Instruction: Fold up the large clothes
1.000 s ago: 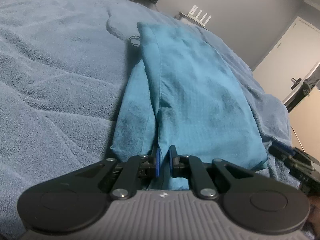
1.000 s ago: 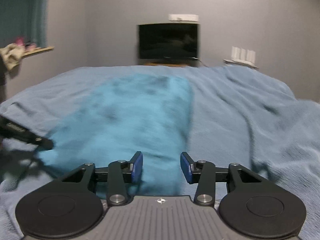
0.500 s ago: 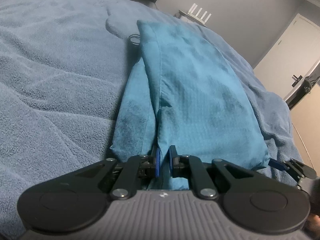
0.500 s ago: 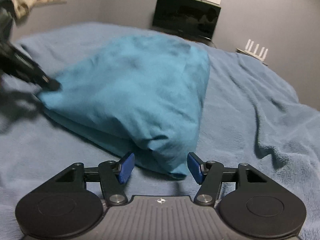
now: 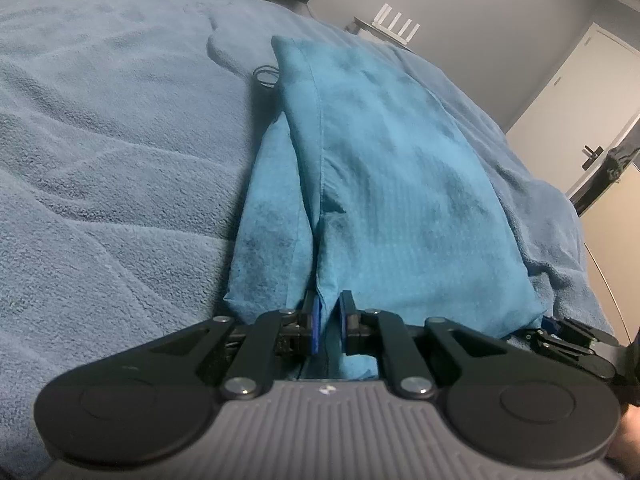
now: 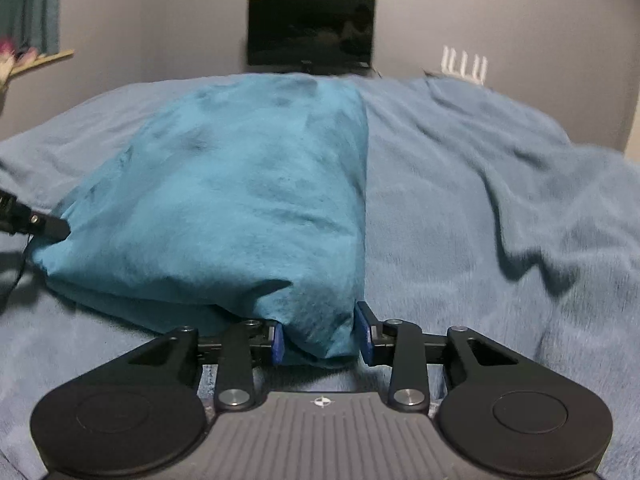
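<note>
Bed w/ fuzzy blue blanket; folded teal cloth garment lies mid-blanket. Left gripper clamped on garment's near-left corner; right gripper closing around near-right corner. Next, prob: finish pinch, lift both corners evenly, fold toward far edge.

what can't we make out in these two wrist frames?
- Garment type: folded, sleeves and collar hidden in both views.
- Right gripper: closing around the near corner; pad contact unclear, cloth bulges over the pads.
- Left gripper: shut on the edge; layers pinched can't be counted.
- Dark loop on the blanket: too small, partly behind cloth.
</note>
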